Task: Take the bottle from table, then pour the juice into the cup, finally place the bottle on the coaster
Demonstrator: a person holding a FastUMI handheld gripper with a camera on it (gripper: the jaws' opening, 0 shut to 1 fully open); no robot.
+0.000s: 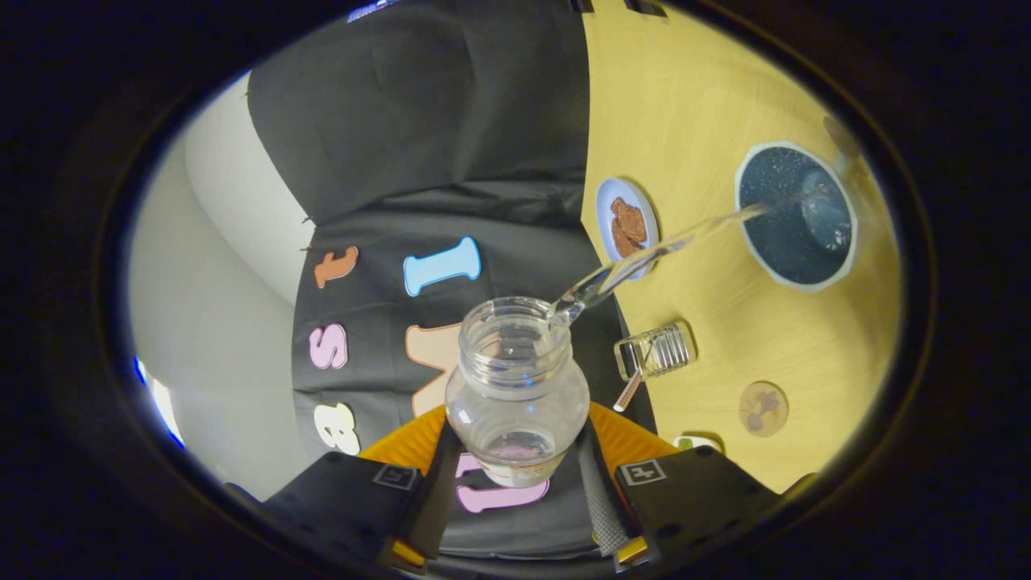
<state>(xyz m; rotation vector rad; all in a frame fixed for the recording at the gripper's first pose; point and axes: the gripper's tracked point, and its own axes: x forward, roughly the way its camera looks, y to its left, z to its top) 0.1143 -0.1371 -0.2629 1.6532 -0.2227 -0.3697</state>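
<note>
My gripper (515, 467) is shut on a clear uncapped bottle (515, 379), one finger (431, 495) pressing on each side of its lower body. The bottle is tipped over, and the table (693, 105) looks turned on its side. A thin clear stream (644, 258) runs from the bottle's mouth across to a dark blue cup (785, 234) with a white rim and lands inside it. The bottle holds little liquid. A round wooden coaster (763, 408) lies on the yellow table, nearer to the fingers than the cup.
A small blue plate (612, 201) with brown food sits at the table's edge by the black cloth wall, under the stream. A clear ribbed glass jar (656, 351) with a stick at it lies between the bottle and the coaster. A small white-green item (697, 441) lies near the right finger.
</note>
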